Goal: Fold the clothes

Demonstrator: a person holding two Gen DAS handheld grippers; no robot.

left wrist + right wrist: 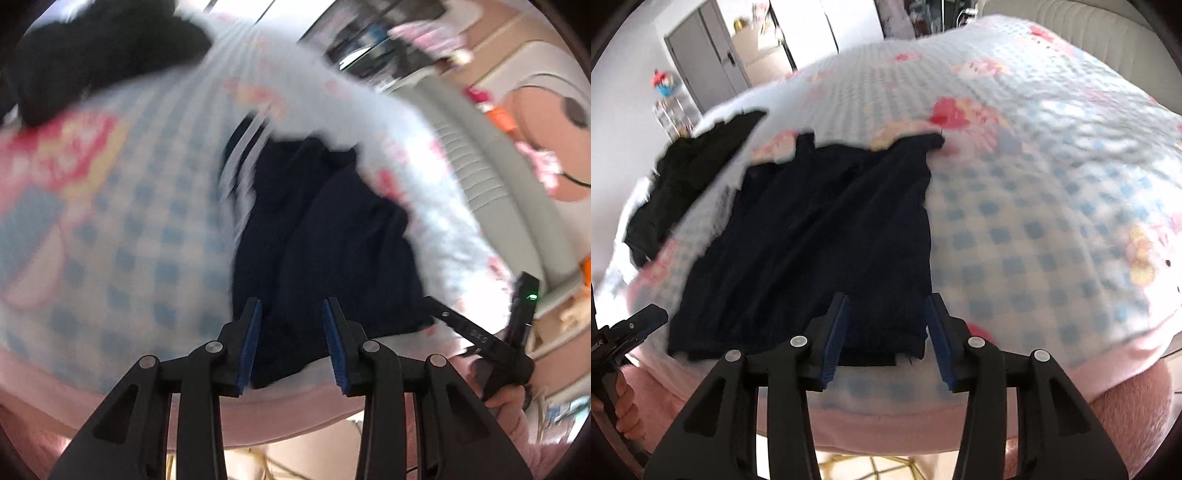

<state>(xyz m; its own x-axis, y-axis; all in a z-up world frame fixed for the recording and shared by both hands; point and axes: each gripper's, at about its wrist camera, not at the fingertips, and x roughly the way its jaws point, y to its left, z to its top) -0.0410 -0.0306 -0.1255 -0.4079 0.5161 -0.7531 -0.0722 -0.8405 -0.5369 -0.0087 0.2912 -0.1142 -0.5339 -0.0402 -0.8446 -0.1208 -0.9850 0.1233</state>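
A navy garment (812,240) lies spread, creased, at centre frame on the checked blanket (1034,221); a black heap (690,177) sits upper left — neither reads as a tidy fold; the left gripper (291,343) and right gripper (886,339) gape wide, empty, at its near hem.

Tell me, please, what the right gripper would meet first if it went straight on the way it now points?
Most likely the near hem of the dark navy garment lying on the blue-checked blanket; the open right gripper frames that edge, though depth is unclear.
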